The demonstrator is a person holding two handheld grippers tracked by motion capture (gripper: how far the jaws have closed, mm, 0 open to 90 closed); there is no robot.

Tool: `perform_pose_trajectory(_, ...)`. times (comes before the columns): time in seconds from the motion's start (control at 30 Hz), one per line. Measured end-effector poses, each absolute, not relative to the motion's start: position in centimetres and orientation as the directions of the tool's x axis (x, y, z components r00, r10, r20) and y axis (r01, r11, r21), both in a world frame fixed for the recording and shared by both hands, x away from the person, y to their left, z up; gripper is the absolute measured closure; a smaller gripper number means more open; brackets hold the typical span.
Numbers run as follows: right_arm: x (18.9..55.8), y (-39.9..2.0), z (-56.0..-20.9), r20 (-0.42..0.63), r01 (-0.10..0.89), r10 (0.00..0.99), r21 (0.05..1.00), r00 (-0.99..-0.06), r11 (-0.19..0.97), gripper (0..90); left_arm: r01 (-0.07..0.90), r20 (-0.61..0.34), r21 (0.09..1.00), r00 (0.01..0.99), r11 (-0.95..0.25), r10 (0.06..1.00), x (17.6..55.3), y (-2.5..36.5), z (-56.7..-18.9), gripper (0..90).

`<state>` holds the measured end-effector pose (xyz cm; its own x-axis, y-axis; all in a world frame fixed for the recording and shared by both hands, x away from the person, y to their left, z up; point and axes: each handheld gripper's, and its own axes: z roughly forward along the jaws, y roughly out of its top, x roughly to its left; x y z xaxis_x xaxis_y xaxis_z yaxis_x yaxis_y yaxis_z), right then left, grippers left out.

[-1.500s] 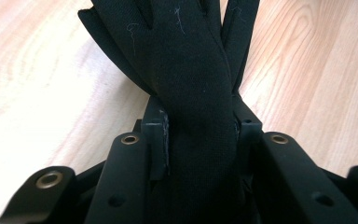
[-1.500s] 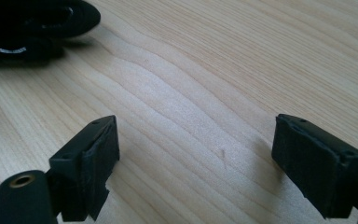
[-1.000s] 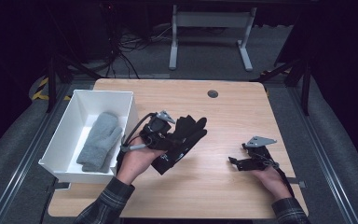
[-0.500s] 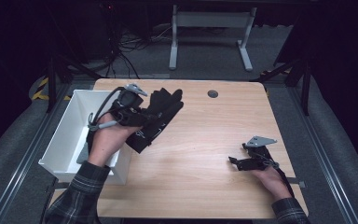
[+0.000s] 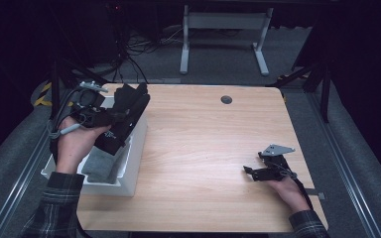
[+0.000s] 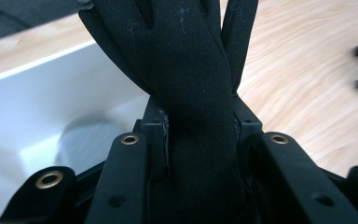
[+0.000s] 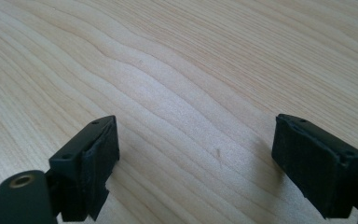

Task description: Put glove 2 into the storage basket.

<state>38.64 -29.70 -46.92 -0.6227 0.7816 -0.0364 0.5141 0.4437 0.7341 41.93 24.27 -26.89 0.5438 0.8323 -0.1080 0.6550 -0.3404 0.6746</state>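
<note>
A black glove hangs in my left gripper, lifted over the white bin at the table's left edge. In the left gripper view the jaws squeeze the black glove at its middle, its fingers fanning out past them, above the white bin. A grey glove lies inside the bin under my hand. My right gripper rests low on the wooden table at the right, open, and the right gripper has bare wood between its pads.
A dark round grommet sits near the table's far edge. Beyond the table stand a white desk frame and loose cables on a dark floor. Dark grey carpet flanks both sides of the table.
My left gripper carried the black glove leftward and upward from the table's middle to above the white bin. The right gripper stayed still.
</note>
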Motion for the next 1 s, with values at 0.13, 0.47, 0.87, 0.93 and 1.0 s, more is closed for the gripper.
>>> perform_pose_trajectory(0.13,38.6,-29.7,-46.9,-0.034,0.516,0.783,0.734,-0.621,0.441,15.3,0.695,-0.132,0.653,0.496,-0.301,0.858,42.3,26.2,-28.7,67.1)
perform_pose_trajectory(0.47,38.6,-29.7,-46.9,-0.036,0.519,0.788,0.734,-0.615,0.438,15.3,0.78,-0.174,0.575,0.41,-0.245,0.895,43.4,28.4,-33.8,66.7)
perform_pose_trajectory(0.87,38.6,-29.7,-46.9,-0.036,0.52,0.788,0.733,-0.614,0.438,15.2,0.831,-0.131,0.501,0.35,-0.242,0.928,44.7,29.0,-37.5,48.9)
perform_pose_trajectory(0.93,38.6,-29.7,-46.9,-0.036,0.52,0.788,0.733,-0.614,0.438,15.3,0.832,-0.119,0.496,0.349,-0.249,0.93,44.7,29.0,-37.5,42.8)
perform_pose_trajectory(1.0,38.7,-29.7,-46.9,-0.036,0.52,0.788,0.733,-0.614,0.438,15.2,0.83,-0.104,0.499,0.344,-0.25,0.933,44.7,28.9,-37.5,37.0)
